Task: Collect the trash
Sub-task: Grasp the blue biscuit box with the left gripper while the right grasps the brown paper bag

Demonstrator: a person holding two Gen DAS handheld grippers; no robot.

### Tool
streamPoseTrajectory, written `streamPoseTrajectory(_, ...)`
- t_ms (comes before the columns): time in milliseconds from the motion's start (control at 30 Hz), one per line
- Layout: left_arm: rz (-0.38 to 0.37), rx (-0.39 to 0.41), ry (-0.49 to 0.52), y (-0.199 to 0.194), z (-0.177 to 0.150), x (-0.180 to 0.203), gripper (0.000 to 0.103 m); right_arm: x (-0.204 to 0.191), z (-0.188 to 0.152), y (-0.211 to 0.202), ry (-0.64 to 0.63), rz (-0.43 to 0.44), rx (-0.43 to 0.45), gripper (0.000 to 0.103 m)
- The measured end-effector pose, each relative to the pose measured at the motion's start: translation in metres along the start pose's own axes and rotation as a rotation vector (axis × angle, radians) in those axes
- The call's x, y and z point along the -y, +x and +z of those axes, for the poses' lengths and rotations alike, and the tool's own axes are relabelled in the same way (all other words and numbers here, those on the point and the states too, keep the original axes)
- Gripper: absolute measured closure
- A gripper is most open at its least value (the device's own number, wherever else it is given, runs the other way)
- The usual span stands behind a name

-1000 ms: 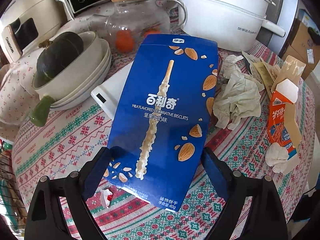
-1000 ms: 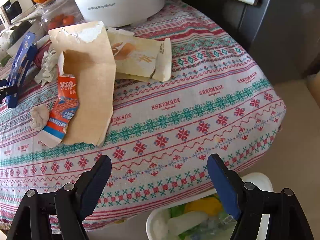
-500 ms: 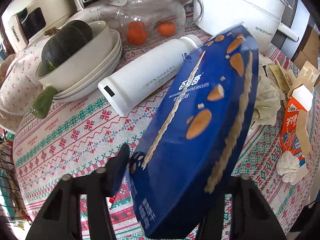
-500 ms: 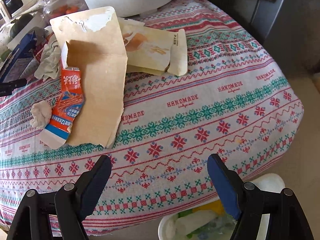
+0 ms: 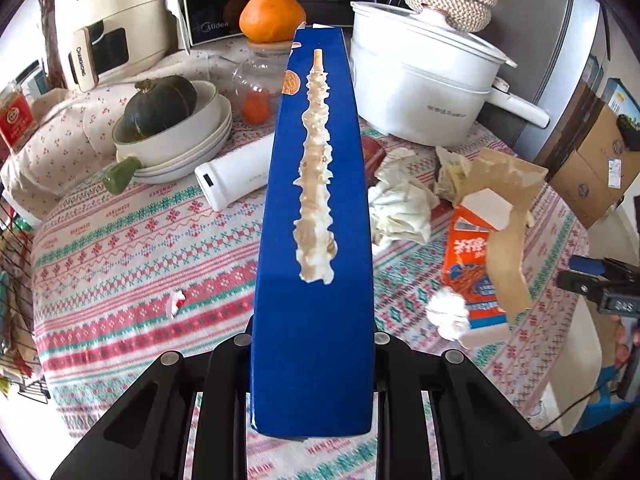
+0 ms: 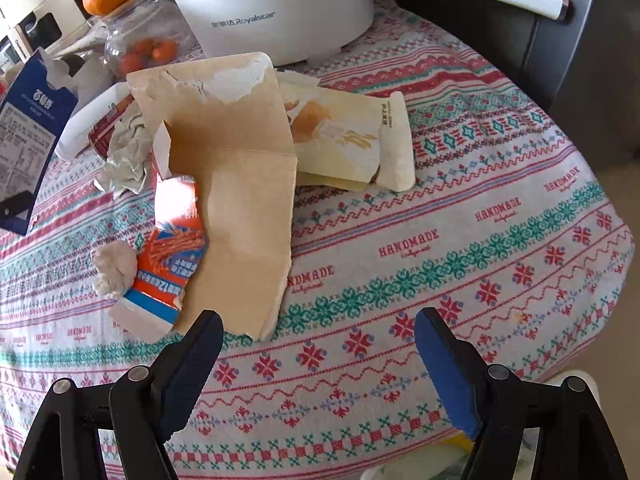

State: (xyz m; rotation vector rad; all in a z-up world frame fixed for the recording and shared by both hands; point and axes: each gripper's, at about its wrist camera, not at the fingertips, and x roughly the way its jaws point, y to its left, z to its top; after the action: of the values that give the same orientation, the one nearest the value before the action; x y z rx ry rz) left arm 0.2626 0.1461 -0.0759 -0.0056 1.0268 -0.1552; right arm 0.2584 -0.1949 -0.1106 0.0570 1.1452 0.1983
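Observation:
A blue biscuit box (image 5: 312, 240) stands on edge between the jaws of my left gripper (image 5: 312, 334), lifted off the patterned tablecloth (image 5: 132, 240). The jaws are closing and the pads press on its sides. The same box (image 6: 32, 128) shows at the left of the right wrist view. My right gripper (image 6: 318, 320) hangs open over the table's near edge with nothing in it. In front of it lie a torn orange carton with brown cardboard (image 6: 240, 184), a white paper wad (image 6: 114, 268), crumpled tissue (image 6: 128, 156) and a yellow wrapper (image 6: 344, 136).
A white cooking pot (image 5: 424, 92), a glass jar (image 5: 256, 92) topped by an orange (image 5: 272, 16), stacked bowls with a dark squash (image 5: 172, 128) and a lying white bottle (image 5: 232, 176) crowd the back. A small red-white scrap (image 5: 176, 300) lies left. Cardboard boxes (image 5: 592, 160) stand right.
The left gripper closed on the blue box, which turned from flat to edge-on and rose off the table. The right gripper shifted slightly over the table; the bin below slid mostly out of view.

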Motion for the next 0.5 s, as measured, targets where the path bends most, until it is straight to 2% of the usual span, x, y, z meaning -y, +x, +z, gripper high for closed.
streamPoseTrajectory(100, -0.032, 0.011, -0.050, -0.025, -0.022, 0.019, 0.079, -0.002, 0.010, 0.010, -0.001, 0.055, 0.021, 0.021)
streamPoseTrajectory(233, -0.024, 0.002, -0.028, -0.052, -0.049, 0.043, 0.079, -0.004, 0.029, 0.023, -0.001, 0.139, 0.062, 0.023)
streamPoseTrajectory(333, -0.024, -0.012, -0.028, -0.057, -0.060, 0.046, 0.079, -0.005, 0.038, 0.039, -0.013, 0.160, 0.068, 0.025)
streamPoseTrajectory(467, -0.033, -0.034, -0.053, -0.054, -0.070, 0.044, 0.079, 0.009, 0.035, 0.068, 0.069, 0.200, 0.012, 0.028)
streamPoseTrajectory(500, -0.037, -0.036, -0.068, -0.053, -0.071, 0.041, 0.079, 0.010, 0.034, 0.070, 0.075, 0.219, 0.037, 0.028)
